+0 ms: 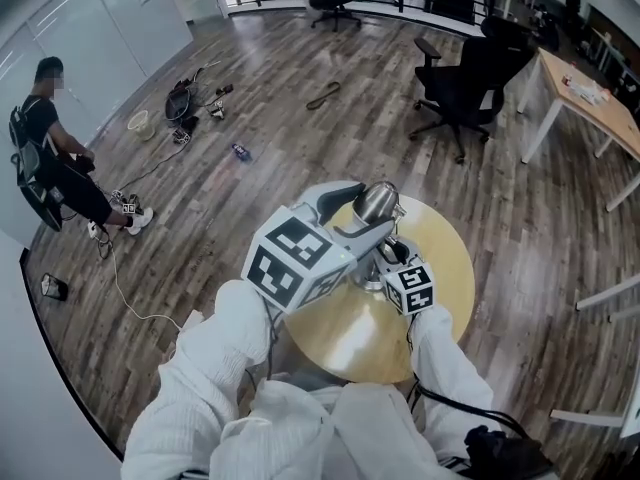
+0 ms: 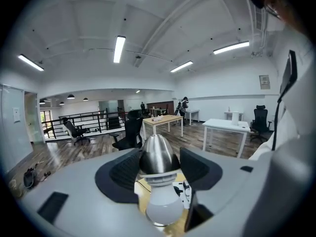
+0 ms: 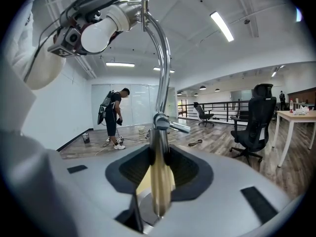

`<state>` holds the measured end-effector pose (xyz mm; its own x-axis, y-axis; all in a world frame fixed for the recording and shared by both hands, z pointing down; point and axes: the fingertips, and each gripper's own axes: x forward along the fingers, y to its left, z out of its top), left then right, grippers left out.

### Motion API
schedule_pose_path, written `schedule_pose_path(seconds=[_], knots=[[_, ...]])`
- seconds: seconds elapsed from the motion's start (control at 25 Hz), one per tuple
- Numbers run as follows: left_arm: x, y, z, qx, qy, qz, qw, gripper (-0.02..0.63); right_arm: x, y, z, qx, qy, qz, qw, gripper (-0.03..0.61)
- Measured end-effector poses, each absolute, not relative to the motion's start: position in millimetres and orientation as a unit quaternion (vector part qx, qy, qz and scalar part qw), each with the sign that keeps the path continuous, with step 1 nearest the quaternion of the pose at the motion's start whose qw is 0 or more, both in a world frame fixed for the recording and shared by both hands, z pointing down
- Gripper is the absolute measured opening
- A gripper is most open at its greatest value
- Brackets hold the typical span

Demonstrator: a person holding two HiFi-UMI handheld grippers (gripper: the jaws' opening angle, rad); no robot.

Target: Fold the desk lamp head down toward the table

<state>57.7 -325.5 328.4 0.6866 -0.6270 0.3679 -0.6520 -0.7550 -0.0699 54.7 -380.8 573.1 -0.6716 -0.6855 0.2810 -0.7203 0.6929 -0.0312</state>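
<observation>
"Grippers: what are they doing?"

"Up high, the left gripper [image 2: 159,168] is grasping the chrome lamp head [image 2: 157,152], with its bulb facing the camera. Lower down, the right gripper [image 3: 159,171] is clenching the lamp's stem [image 3: 160,181]."

"And the lamp?"

"It is standing on the round table [image 1: 445,258]."

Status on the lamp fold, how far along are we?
Done: both grips look set. The right gripper has its jaws shut on the lamp stem, steadying it. In hand: the left gripper has its jaws around the lamp head, pads apparently on its sides. Left: the fold itself. The curved neck arches high and the head sits well above the table, not yet lowered.
</observation>
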Motion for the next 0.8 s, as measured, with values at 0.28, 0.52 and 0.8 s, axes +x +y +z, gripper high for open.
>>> schedule_pose_path(seconds=[0.28,0.52,0.8], knots=[[52,-318,333,0.919,-0.347,0.182,0.034,0.258,55,-379,575,0.350,-0.925,0.070,0.130,0.121],[37,-302,342,0.917,-0.347,0.192,0.042,0.259,52,-379,575,0.335,-0.930,0.071,0.134,0.121],[15,-275,373,0.910,-0.351,0.211,0.069,0.262,54,-380,573,0.334,-0.932,0.073,0.119,0.121]])
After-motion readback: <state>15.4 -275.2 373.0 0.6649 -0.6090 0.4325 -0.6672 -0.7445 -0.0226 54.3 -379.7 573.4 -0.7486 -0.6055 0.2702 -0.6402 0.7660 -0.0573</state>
